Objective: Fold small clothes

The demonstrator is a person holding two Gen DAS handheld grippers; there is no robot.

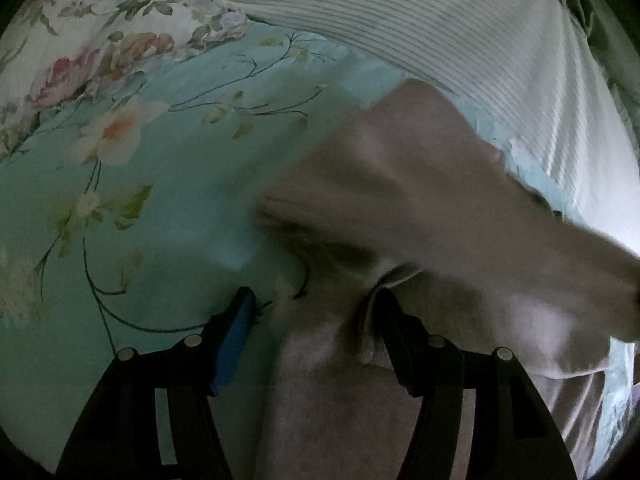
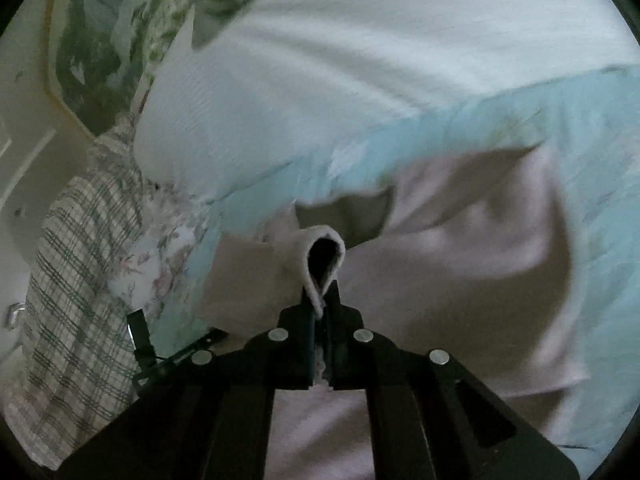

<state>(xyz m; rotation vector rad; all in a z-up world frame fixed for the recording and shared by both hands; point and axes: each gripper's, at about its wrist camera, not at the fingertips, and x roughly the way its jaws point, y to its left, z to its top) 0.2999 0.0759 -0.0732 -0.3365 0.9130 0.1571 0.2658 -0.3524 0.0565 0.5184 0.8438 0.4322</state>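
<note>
A small pale pink garment (image 1: 420,200) lies over the turquoise floral bedsheet (image 1: 168,184), partly lifted and blurred. My left gripper (image 1: 314,300) is open, its jaws wide apart, with the garment's cloth running between the fingers and over the right finger (image 1: 394,320). In the right wrist view the same pink garment (image 2: 460,248) is spread on the sheet (image 2: 600,128). My right gripper (image 2: 320,304) is shut on a looped fold of its edge (image 2: 320,256) and holds it raised.
A white ribbed pillow or blanket (image 1: 460,28) lies along the far side, also in the right wrist view (image 2: 360,60). A plaid cloth (image 2: 80,272) hangs at the bed's left edge. A wall and framed picture (image 2: 92,40) are beyond.
</note>
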